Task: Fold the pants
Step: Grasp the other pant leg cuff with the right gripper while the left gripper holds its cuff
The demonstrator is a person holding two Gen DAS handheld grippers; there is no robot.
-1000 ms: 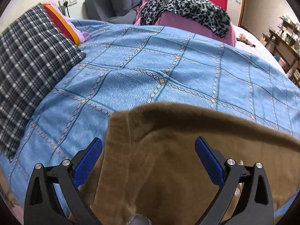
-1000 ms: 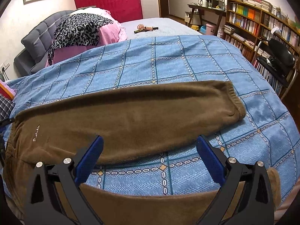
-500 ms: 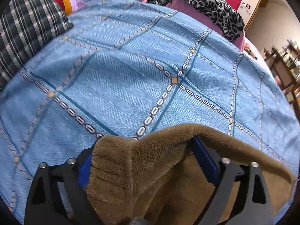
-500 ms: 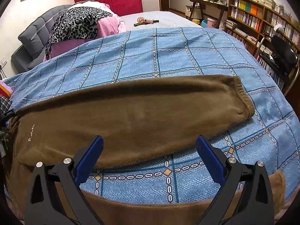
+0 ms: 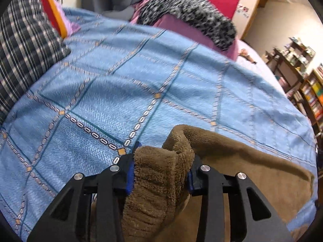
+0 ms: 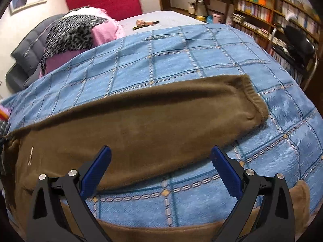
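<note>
Brown fleece pants (image 6: pixel 153 125) lie spread on the blue checked bedspread (image 6: pixel 181 64). One leg runs across the middle to its cuff at the right; the other leg lies along the near edge under my right gripper. My left gripper (image 5: pixel 161 167) is shut on the bunched waistband corner of the pants (image 5: pixel 159 173) and holds it lifted off the bedspread (image 5: pixel 121 84). My right gripper (image 6: pixel 161 171) is open and empty, hovering over the gap between the two legs.
A plaid pillow (image 5: pixel 22 46) lies at the left of the bed. A leopard-print cloth on pink bedding (image 6: pixel 74 34) sits at the head. Bookshelves (image 6: pixel 272 14) and a black chair (image 6: pixel 298 42) stand to the right of the bed.
My left gripper has closed on the waistband corner and raised it. My right gripper stays open and has moved slightly closer over the pants.
</note>
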